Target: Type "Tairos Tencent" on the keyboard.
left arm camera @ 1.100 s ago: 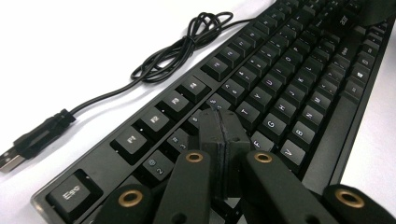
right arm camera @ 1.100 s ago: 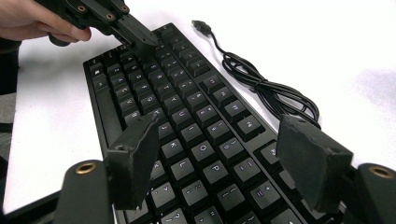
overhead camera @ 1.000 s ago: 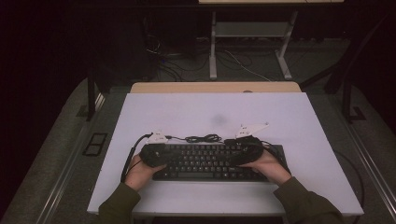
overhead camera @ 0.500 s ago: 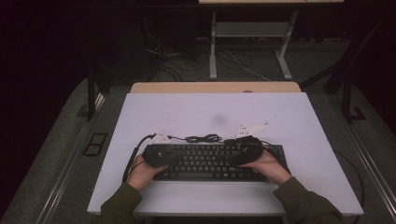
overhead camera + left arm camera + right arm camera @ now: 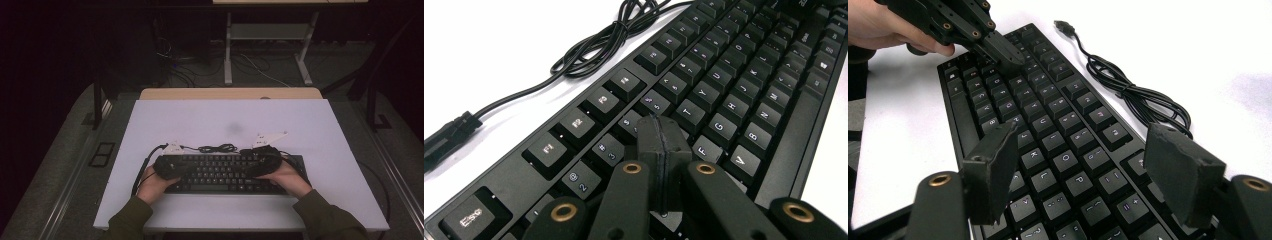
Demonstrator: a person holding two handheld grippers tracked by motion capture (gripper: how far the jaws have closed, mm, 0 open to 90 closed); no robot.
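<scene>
Keyboard (image 5: 225,172): black, flat on the white table (image 5: 200,125), near its front edge, long side running left to right in the high view

Cable (image 5: 217,148): the keyboard's own black lead, lying bunched in loose loops on the table just behind the keyboard; its plug end rests on the bare surface in the right gripper view

Left hand-held gripper (image 5: 661,132): jaws pressed together with nothing between them — the tips are over the number and upper letter rows, near the 4 and R keys; whether they touch the keys I cannot tell. In the high view it sits at the keyboard's left end (image 5: 167,165), and in the right gripper view it shows farther off at the far end of the keyboard, the person's fingers wrapped round it

Right hand-held gripper (image 5: 1088,165): jaws spread wide, holding nothing — one pad is over the letter keys, the other over the keyboard's back edge on the cable side. In the high view it lies over the keyboard's right end (image 5: 262,159)

Hands: both forearms come in from the table's front edge in dark green sleeves, one at each end of the keyboard
</scene>
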